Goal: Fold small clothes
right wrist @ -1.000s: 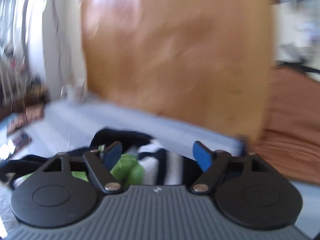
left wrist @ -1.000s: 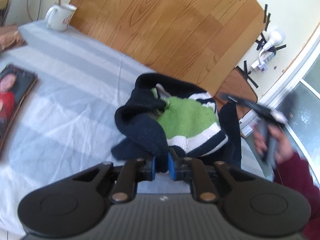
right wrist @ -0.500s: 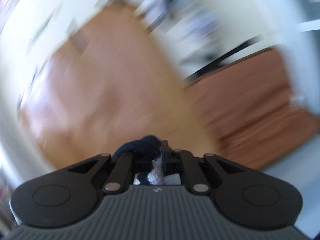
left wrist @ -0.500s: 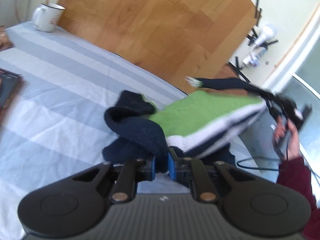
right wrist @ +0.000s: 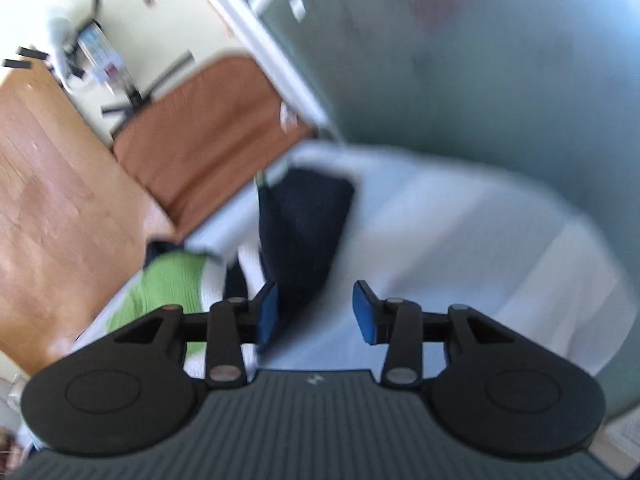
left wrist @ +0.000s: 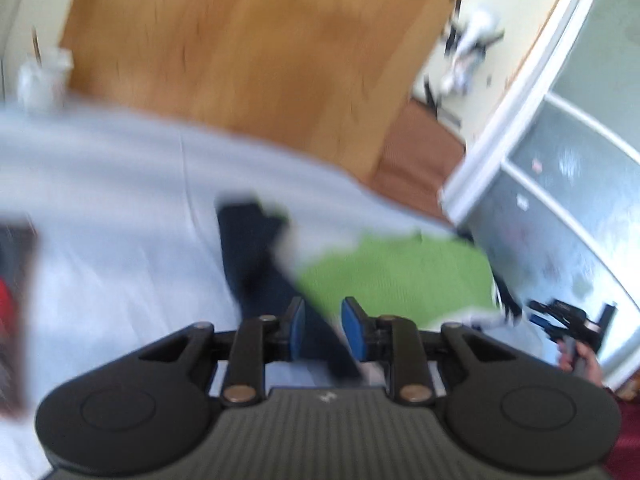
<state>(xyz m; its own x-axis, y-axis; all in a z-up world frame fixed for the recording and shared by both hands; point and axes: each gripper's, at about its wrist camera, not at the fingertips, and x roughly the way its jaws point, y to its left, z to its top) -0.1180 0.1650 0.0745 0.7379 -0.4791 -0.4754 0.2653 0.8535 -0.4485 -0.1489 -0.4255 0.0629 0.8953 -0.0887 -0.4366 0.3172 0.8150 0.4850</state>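
A green, white and navy sweater point(left wrist: 400, 272) lies stretched out on the pale striped sheet point(left wrist: 100, 200); both views are blurred. One navy sleeve point(left wrist: 256, 256) runs down between the blue pads of my left gripper point(left wrist: 324, 328), whose jaws are opening and no longer pinch it. In the right wrist view the other navy sleeve point(right wrist: 304, 232) lies ahead of my right gripper point(right wrist: 316, 316), brushing past its left pad point(right wrist: 268, 312). Those jaws are opening too, with bare sheet in most of the gap. The right gripper point(left wrist: 568, 320) also shows at the sweater's far right, in a hand with a maroon sleeve.
A white mug point(left wrist: 44, 80) stands at the sheet's far left corner, and a magazine point(left wrist: 12, 300) lies at the left edge. A wooden board point(left wrist: 240, 60) rises behind the sheet. A brown cushion point(right wrist: 208, 128) and a frosted glass door point(right wrist: 440, 60) lie to the right.
The right gripper closed on the bundled sweater, pulled it out to the right and let go. The left jaws, shut on the navy sleeve before, have parted. The sweater now lies spread.
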